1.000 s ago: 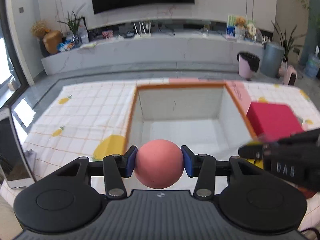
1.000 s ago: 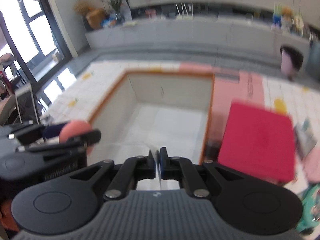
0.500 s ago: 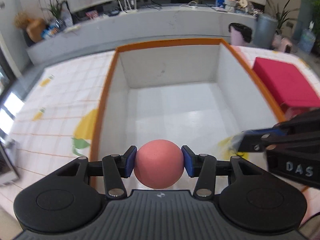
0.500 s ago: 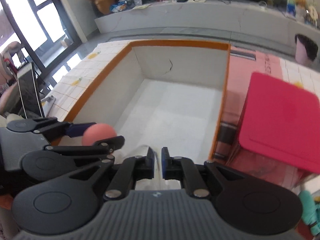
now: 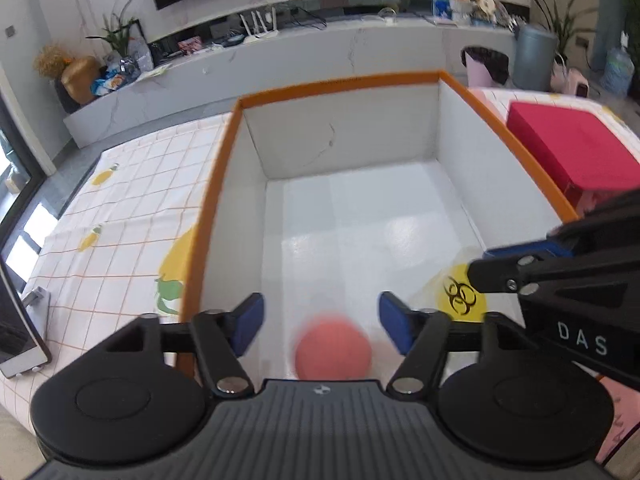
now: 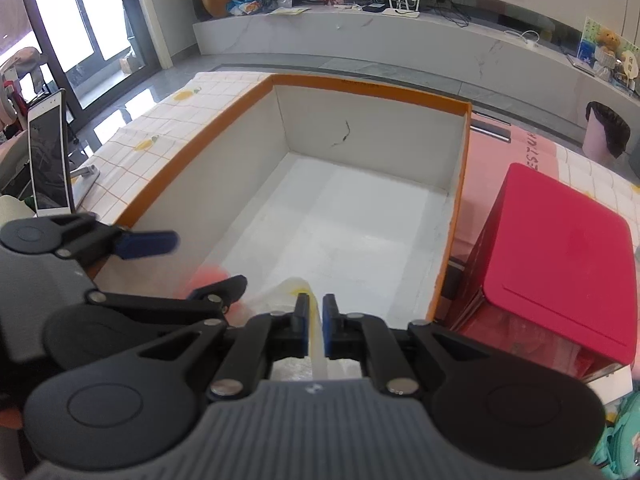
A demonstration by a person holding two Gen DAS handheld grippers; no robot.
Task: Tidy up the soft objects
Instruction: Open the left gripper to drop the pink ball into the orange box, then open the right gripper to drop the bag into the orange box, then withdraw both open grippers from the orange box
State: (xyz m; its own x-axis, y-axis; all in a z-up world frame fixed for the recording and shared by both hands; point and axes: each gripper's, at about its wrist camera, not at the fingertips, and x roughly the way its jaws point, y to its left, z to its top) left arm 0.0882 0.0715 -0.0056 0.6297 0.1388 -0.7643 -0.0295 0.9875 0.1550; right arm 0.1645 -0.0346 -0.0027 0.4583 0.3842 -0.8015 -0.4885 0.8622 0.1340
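Note:
A big white box with an orange rim (image 5: pixel 224 168) fills both views (image 6: pixel 456 208). My left gripper (image 5: pixel 322 322) is open above its near end. A pink ball (image 5: pixel 333 346), blurred, is free between and below the fingers inside the box; it shows faintly in the right wrist view (image 6: pixel 206 278). My right gripper (image 6: pixel 315 320) is shut on a thin plastic bag (image 6: pixel 294 292) with a yellow biohazard mark (image 5: pixel 460 298), held over the box's near right part.
A red lidded box (image 6: pixel 560 256) stands right of the white box on a pink mat (image 6: pixel 500 164). A checked tablecloth (image 5: pixel 120 216) covers the table to the left. A phone on a stand (image 6: pixel 48 164) stands at the left edge.
My left gripper has opened and let go of the pink ball, which drops into the box. My right gripper stays shut on the bag over the box.

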